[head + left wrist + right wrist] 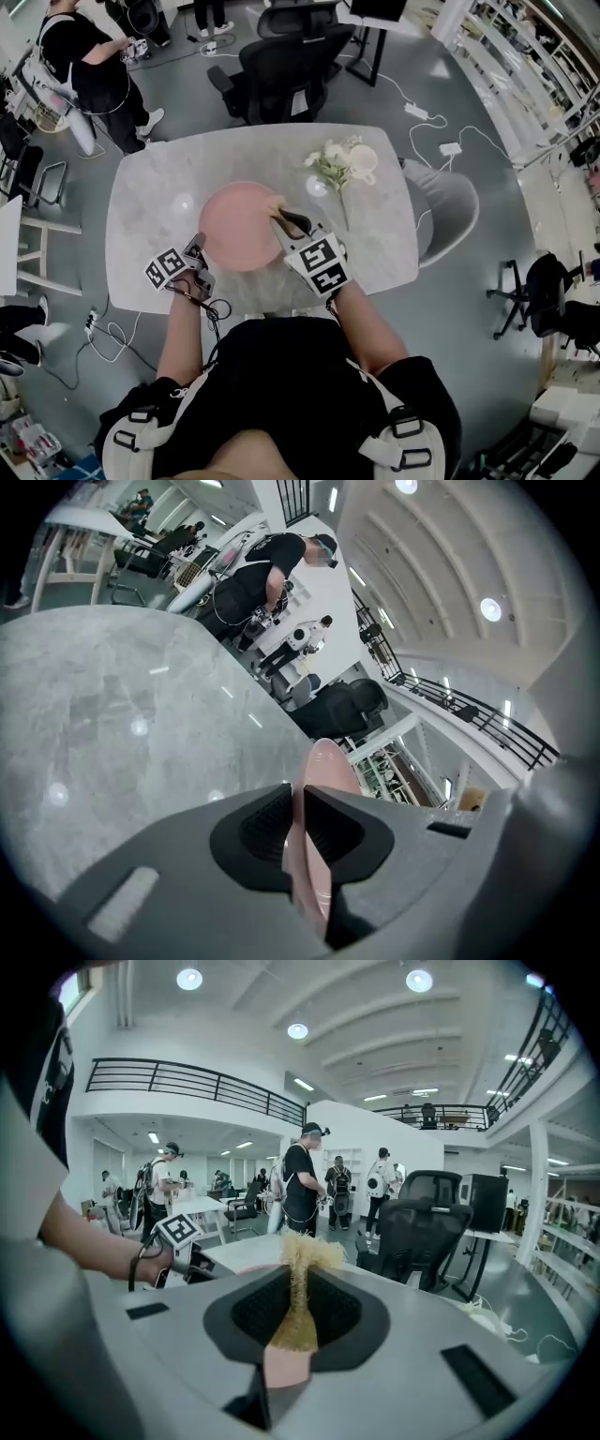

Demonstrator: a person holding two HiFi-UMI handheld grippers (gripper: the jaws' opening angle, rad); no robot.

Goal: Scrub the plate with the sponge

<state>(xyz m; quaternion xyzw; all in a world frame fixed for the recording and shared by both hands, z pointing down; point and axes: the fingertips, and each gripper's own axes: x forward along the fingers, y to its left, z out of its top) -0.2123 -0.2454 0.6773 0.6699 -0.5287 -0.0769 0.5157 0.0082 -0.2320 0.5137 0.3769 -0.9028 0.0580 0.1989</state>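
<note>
Left gripper (294, 797): jaws narrow, ribbed pads pressed on either face of the pink plate (328, 761), which they hold by its rim. In the left gripper view the plate runs edge-on up out of the gap.

Right gripper (302, 1283): jaws drawn in on the sponge (306, 1252). Its frayed yellow fibres stand between the pads and stick out past the tips.

Head view: the plate (239, 225) sits over the near middle of the marble table (155, 187), its face turned up towards the camera. The left gripper (198, 251) is at its near left edge and the right gripper (287, 223) reaches in over its right edge. The sponge (277, 207) is at the plate's right rim. Cannot tell whether sponge and plate touch, or whether the plate rests on the tabletop.

Further out on the table, beyond the plate to the right: white flowers (332, 165) just beside a white cup (363, 161). Black office chair (281, 70) at the far side, grey chair (450, 202) at the right end. A person in black (84, 56) stands off the far left corner.
</note>
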